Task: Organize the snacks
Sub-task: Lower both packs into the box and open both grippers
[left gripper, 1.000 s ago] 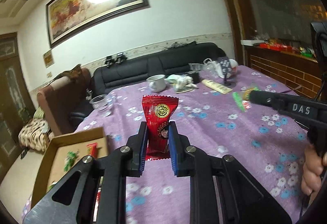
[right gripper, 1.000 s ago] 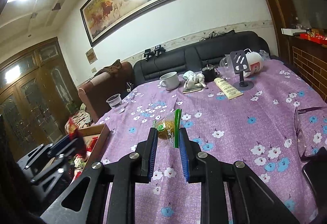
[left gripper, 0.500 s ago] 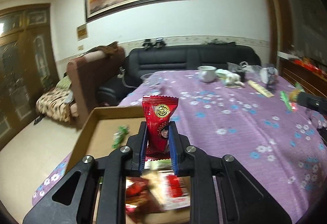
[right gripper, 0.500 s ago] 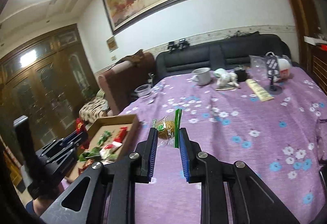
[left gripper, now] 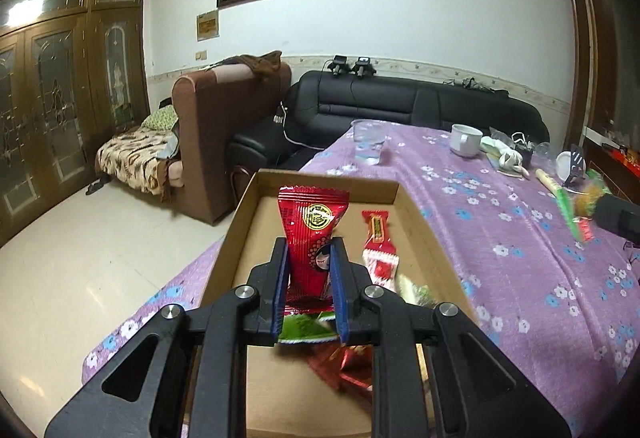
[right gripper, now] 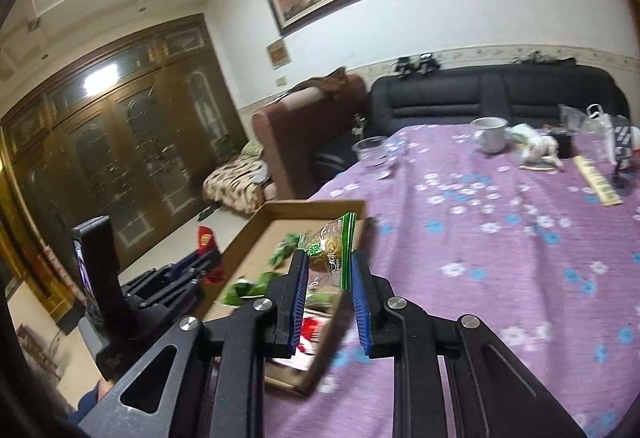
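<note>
My left gripper [left gripper: 309, 258] is shut on a red snack packet [left gripper: 313, 234] and holds it upright above the open cardboard box [left gripper: 240, 222]. The box holds a red-and-white wrapper [left gripper: 378, 246], a green wrapper [left gripper: 304, 330] and other red packets. My right gripper [right gripper: 329, 270] is shut on a clear snack packet with a green edge [right gripper: 330, 250], over the near right part of the box [right gripper: 320, 204]. The left gripper [right gripper: 200, 266] with its red packet [right gripper: 205, 237] shows at the left of the right wrist view. The right gripper's tip [left gripper: 612, 216] shows at the right edge of the left wrist view.
The box sits at the left edge of a table with a purple flowered cloth [left gripper: 500, 238]. Farther back stand a clear plastic cup [left gripper: 368, 146], a white mug [left gripper: 466, 140] and small clutter [left gripper: 508, 158]. A brown armchair [left gripper: 224, 126] and black sofa [left gripper: 400, 110] lie beyond.
Both grippers have swung left from over the tablecloth toward the cardboard box, each still holding its packet. The left one is now above the box; the right one reaches its near right side.
</note>
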Action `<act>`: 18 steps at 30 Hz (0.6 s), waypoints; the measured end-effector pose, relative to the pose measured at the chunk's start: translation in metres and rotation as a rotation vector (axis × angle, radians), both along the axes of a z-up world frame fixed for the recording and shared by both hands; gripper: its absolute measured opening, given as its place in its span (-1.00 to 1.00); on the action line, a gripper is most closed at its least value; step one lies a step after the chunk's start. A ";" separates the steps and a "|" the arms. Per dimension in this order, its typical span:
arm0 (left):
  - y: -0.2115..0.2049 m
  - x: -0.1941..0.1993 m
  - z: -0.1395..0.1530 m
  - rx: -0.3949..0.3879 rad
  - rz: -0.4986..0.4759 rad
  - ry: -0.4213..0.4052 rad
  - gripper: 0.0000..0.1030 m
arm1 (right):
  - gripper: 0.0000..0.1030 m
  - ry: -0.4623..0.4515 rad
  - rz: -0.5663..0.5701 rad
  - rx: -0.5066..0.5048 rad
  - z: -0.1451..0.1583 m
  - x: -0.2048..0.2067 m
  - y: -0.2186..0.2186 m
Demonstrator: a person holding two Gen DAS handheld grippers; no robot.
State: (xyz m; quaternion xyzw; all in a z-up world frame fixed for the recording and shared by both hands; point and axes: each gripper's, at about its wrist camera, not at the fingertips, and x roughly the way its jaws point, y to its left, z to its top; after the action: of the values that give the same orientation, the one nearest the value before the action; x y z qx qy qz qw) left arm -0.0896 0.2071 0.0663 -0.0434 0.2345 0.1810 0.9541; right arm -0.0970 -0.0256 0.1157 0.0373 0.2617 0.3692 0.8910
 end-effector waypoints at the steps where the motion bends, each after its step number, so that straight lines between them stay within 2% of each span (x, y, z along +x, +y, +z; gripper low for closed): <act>1: 0.001 -0.001 -0.002 0.000 0.000 0.003 -0.66 | -0.58 0.007 0.013 -0.005 -0.003 -0.001 0.009; 8: 0.008 -0.003 -0.015 -0.017 -0.004 0.023 -0.66 | -0.58 0.083 0.072 -0.036 -0.028 0.005 0.059; 13: 0.014 -0.003 -0.022 -0.048 -0.009 0.042 -0.66 | -0.58 0.163 0.089 -0.052 -0.049 0.014 0.075; 18: 0.017 0.001 -0.025 -0.075 -0.019 0.073 -0.66 | -0.58 0.201 0.084 -0.067 -0.061 0.025 0.085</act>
State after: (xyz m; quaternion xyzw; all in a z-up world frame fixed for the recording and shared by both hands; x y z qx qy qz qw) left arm -0.0884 0.2239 0.0410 -0.0701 0.2762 0.1644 0.9443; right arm -0.0725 0.0598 0.0543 0.0335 0.3633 0.3917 0.8447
